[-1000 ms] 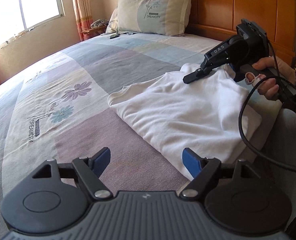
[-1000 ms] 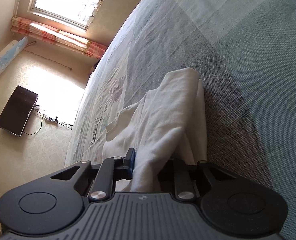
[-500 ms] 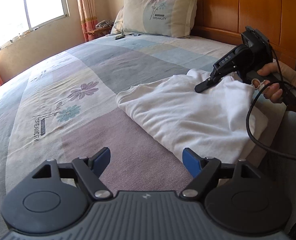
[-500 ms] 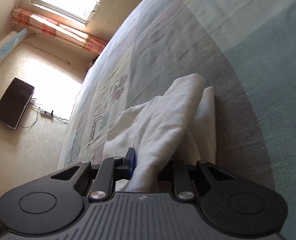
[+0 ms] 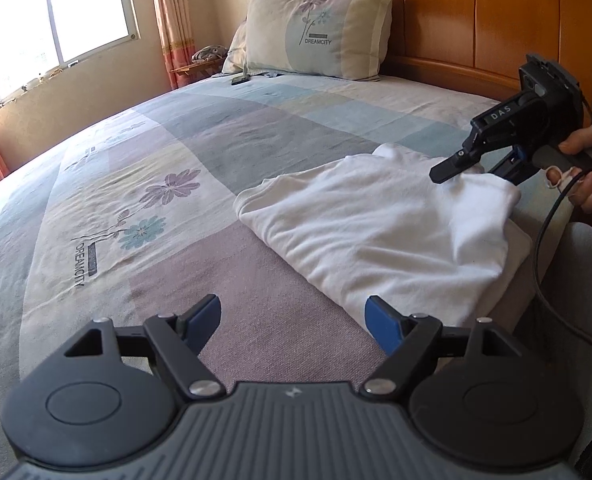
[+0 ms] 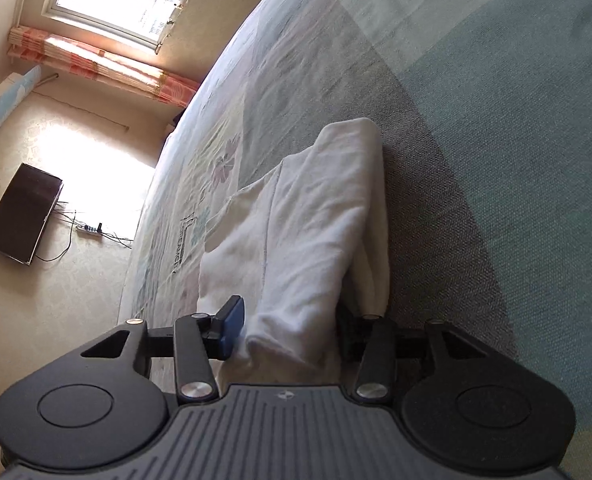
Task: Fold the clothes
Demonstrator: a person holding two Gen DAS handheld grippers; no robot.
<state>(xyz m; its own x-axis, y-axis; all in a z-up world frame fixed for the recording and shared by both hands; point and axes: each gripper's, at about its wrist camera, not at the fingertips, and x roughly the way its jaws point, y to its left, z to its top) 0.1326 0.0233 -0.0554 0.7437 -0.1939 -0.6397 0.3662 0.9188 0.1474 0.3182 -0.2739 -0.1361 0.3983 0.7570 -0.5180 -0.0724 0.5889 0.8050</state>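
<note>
A white garment (image 5: 375,232) lies folded on the patchwork bedspread (image 5: 144,184), near the bed's right edge. My left gripper (image 5: 294,320) hovers open over the bedspread just short of the garment's near corner, with nothing between its blue pads. A hand (image 5: 583,184) holds my right gripper (image 5: 479,168) at the garment's far right end. In the right wrist view the garment (image 6: 315,220) bunches up between the right gripper's (image 6: 292,328) fingers while its jaws are opening. The left blue pad (image 6: 232,324) stands clear of the cloth and the other pad is hidden behind it.
A pillow (image 5: 319,32) leans on the wooden headboard (image 5: 495,20), with a small dark object (image 5: 238,79) on the bed before it. A window (image 5: 52,16) is at the left. A grey-clad leg (image 5: 575,280) is by the bed's right edge. A dark screen (image 6: 20,212) sits on the floor.
The right gripper's jaws have spread apart, and the left pad has come off the white cloth it was pinching. The left gripper's jaws are as before.
</note>
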